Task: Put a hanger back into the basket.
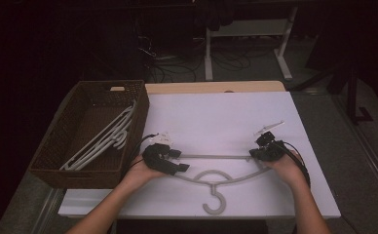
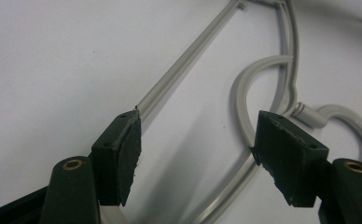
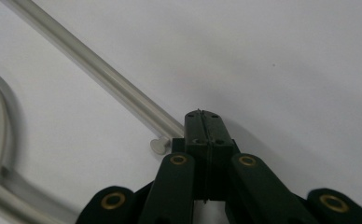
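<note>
Through the right gripper view I see my right gripper (image 3: 202,114) with its two black jaws pressed flat together, no gap between the pads. They sit at the end of the grey hanger (image 3: 100,70), where its straight bar runs down from the upper left and meets the jaws' left side. A small round stud (image 3: 159,145) on the hanger pokes out just beside the left jaw. At the left edge, a curved part of the hanger bends away. Everything lies on the white tabletop (image 3: 281,56).
</note>
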The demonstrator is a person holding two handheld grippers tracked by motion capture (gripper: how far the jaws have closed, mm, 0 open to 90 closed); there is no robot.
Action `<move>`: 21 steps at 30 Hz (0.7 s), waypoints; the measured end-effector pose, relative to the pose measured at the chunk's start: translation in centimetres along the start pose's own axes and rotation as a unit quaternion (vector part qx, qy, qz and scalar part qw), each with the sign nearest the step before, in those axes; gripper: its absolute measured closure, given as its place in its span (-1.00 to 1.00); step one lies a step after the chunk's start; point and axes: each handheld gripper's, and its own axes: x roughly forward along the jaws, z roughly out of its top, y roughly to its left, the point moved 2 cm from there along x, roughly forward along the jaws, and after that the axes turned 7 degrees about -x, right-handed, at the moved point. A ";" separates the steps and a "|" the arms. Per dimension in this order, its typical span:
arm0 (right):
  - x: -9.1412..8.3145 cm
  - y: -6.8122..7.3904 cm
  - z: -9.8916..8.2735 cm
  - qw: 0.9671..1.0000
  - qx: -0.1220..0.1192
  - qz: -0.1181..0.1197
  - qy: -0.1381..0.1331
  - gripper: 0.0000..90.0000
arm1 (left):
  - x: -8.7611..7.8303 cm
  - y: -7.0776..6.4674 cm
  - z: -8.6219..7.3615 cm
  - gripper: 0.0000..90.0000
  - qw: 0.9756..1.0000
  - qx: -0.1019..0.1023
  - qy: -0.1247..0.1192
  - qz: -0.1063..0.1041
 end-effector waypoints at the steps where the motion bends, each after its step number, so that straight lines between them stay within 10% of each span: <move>1: 0.1 0.0 0.0 1.000 0.003 0.000 0.002 0.99 | 0.0 0.0 0.0 -0.29 1.000 0.003 0.002 -0.002; 10: 0.3 -0.1 0.0 1.000 0.009 0.001 0.006 0.99 | 1.1 -1.0 -0.4 -0.30 0.997 0.057 0.051 -0.032; 21: 0.4 0.0 0.5 1.000 0.011 -0.001 0.026 1.00 | 2.6 -2.5 -0.6 -0.06 0.984 0.133 0.107 -0.046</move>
